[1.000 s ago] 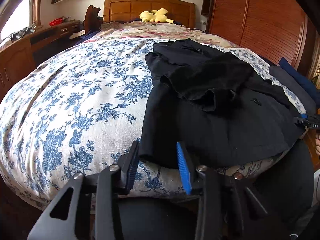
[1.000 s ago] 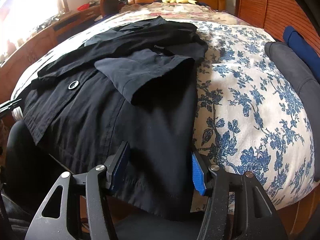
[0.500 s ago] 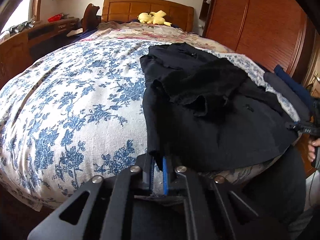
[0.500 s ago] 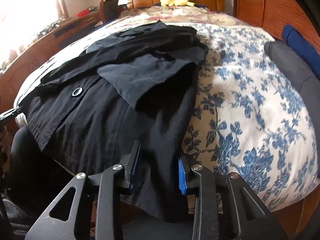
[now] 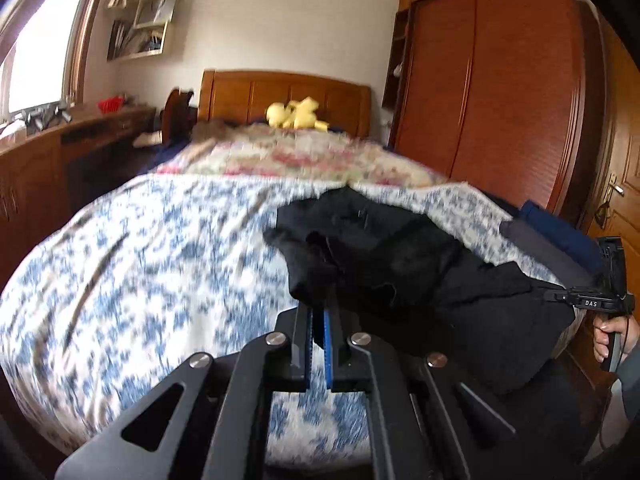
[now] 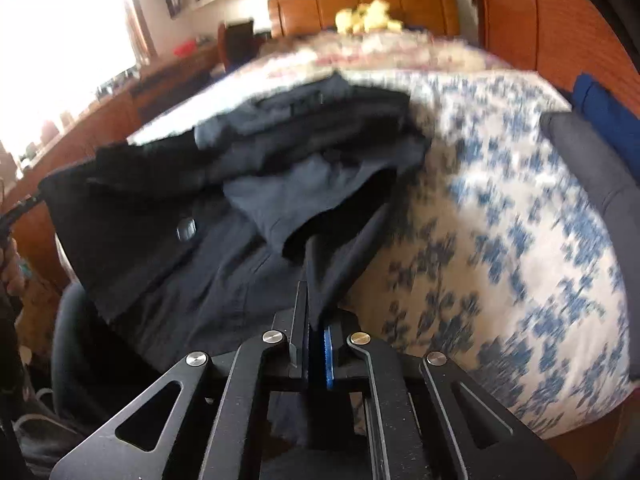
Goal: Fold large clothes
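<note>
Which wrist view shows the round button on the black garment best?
The right wrist view: the button sits in plain sight on the black garment, left of the folded sleeve. In the left wrist view the garment is a dark mass and no button can be made out.

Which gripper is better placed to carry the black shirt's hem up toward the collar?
Neither alone. The left gripper and right gripper are each shut on a bottom corner of the black shirt, so both should probably carry it together.
</note>
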Action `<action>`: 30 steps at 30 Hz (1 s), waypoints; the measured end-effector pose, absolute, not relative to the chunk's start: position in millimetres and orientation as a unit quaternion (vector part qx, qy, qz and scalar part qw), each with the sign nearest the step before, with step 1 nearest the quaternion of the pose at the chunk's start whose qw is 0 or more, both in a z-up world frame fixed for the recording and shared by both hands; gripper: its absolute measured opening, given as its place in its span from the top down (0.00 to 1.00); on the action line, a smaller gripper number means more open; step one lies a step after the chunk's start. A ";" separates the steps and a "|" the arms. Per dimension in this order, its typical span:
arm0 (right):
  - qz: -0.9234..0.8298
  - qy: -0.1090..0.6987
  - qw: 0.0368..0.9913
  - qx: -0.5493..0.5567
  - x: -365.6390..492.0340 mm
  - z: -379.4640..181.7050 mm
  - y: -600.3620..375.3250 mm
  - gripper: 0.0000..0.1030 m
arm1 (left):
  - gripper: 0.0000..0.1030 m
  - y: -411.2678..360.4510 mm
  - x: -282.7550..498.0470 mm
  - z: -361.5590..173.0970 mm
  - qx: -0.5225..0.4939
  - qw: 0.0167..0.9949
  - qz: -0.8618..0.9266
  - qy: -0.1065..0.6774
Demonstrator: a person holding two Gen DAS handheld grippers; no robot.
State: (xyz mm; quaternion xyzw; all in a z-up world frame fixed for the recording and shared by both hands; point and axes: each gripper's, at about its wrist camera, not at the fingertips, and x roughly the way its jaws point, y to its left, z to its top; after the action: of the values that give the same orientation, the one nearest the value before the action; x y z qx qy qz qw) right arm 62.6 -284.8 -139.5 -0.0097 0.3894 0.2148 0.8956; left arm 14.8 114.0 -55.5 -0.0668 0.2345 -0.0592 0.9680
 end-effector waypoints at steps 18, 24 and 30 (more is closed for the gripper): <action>0.236 0.257 0.937 -0.014 20.5 -10.7 -298.0 0.99 | 0.98 119.7 -24.4 49.9 -0.040 0.990 -0.067 0.120; 0.242 0.240 0.940 -0.025 -4.4 12.7 -300.6 0.99 | 0.98 119.2 -44.0 62.2 -0.031 0.992 -0.067 0.104; 0.240 0.251 0.937 -0.028 -3.9 1.5 -299.0 0.98 | 0.98 121.0 -18.5 42.6 -0.026 0.988 -0.051 0.140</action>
State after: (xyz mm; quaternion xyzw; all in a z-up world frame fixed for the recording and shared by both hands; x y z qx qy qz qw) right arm -3.9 -299.0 1.5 -0.0283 0.2510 0.2404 0.9373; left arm -18.5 121.0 42.6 -0.0257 0.1402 -0.0514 0.9885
